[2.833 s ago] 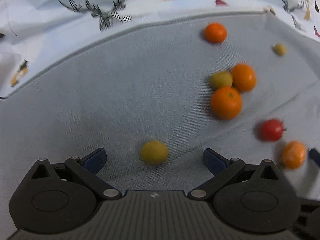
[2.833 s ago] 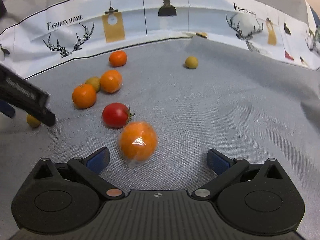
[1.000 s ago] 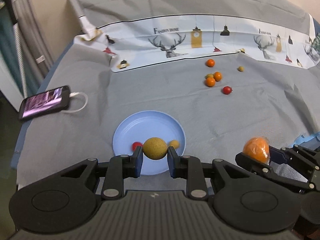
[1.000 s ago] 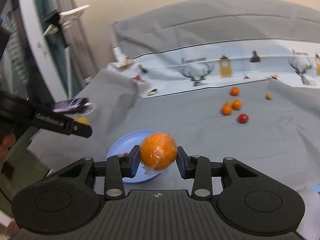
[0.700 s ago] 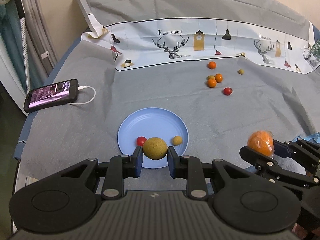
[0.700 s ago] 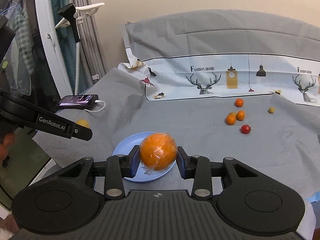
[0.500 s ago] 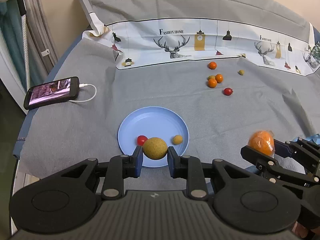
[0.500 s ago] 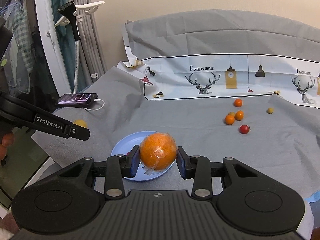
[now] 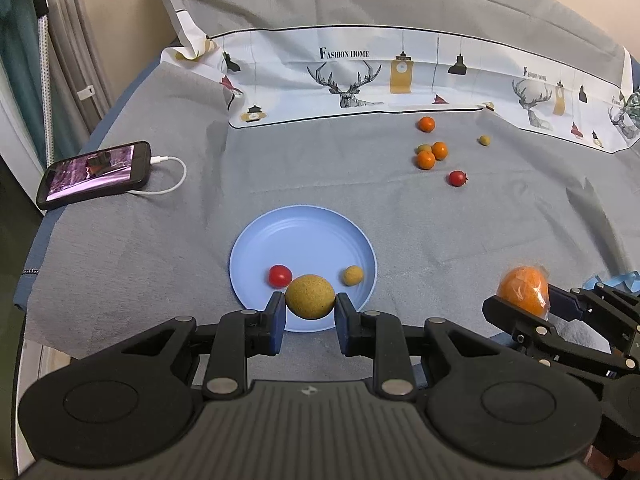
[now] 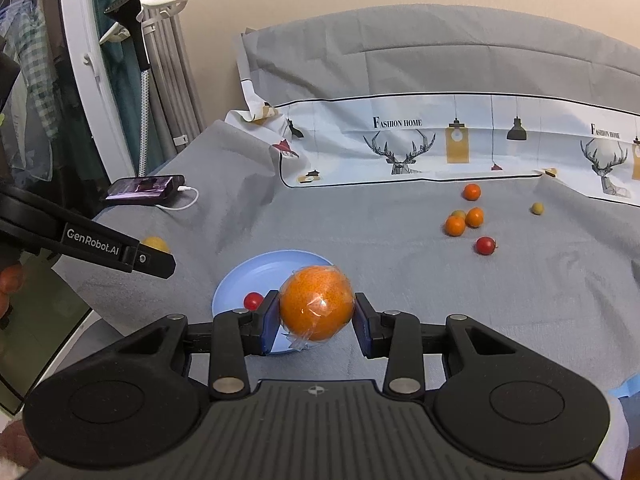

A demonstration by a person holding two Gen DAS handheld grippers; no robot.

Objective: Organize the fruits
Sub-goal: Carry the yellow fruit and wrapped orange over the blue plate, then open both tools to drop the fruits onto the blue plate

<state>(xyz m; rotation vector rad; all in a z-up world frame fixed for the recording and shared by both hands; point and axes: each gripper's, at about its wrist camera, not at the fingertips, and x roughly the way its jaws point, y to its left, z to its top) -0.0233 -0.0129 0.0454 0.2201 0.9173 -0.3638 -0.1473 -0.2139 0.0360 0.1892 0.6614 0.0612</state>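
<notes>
Left gripper [image 9: 310,312] clamped on round speckled yellow fruit [image 9: 310,296], above near rim of round light-blue plate [image 9: 304,236]. Right gripper [image 10: 316,318] clamped on plastic-wrapped orange [image 10: 317,302]. On plate: 1 small red tomato [image 9: 280,275], 1 small yellow fruit [image 9: 353,275].

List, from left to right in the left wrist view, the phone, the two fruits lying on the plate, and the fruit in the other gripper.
Black phone → small red tomato → small yellow fruit → plastic-wrapped orange in the right gripper.
</notes>
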